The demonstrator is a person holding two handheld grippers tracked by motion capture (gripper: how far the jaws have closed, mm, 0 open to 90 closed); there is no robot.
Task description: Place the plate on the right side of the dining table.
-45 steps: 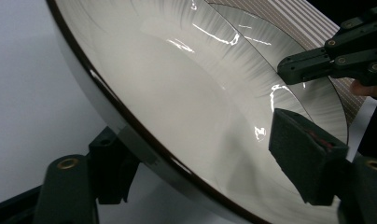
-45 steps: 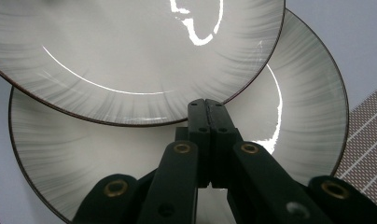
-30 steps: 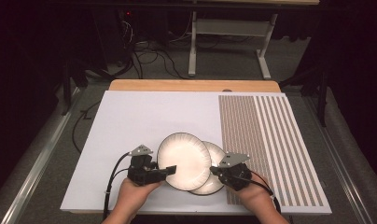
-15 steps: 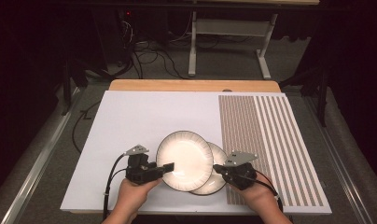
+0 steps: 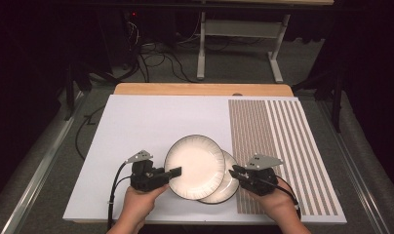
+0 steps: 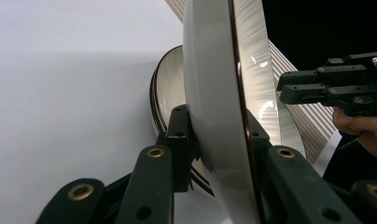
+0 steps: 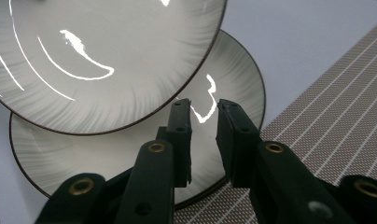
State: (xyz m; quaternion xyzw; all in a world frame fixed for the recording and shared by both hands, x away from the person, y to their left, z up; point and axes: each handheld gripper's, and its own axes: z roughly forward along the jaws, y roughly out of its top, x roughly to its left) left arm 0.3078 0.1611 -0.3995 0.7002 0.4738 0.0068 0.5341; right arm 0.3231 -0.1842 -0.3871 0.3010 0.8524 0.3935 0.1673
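Two white plates with dark rims overlap at the near middle of the table. The upper plate (image 5: pixel 195 166) (image 6: pixel 214 93) (image 7: pixel 98 56) is raised and tilted, and my left gripper (image 5: pixel 173 173) (image 6: pixel 214 140) is shut on its left rim. Partly hidden under it, the lower plate (image 5: pixel 229 187) (image 6: pixel 170 88) (image 7: pixel 130 154) lies flat. My right gripper (image 5: pixel 235 174) (image 7: pixel 204 140) hovers over the lower plate's right rim, its jaws a narrow gap apart with nothing between them. The left gripper view also shows the right gripper (image 6: pixel 333 88) beyond the raised plate.
The plates rest on a white mat (image 5: pixel 151 126), with a brown striped placemat (image 5: pixel 283 146) (image 7: pixel 336 126) covering its right side. A wooden table edge (image 5: pixel 200 89) runs along the back. Cables and a desk frame (image 5: pixel 239 34) are on the floor behind.
The right gripper has shifted a little left, in over the lower plate's rim. The left gripper still holds the upper plate, which has barely moved.
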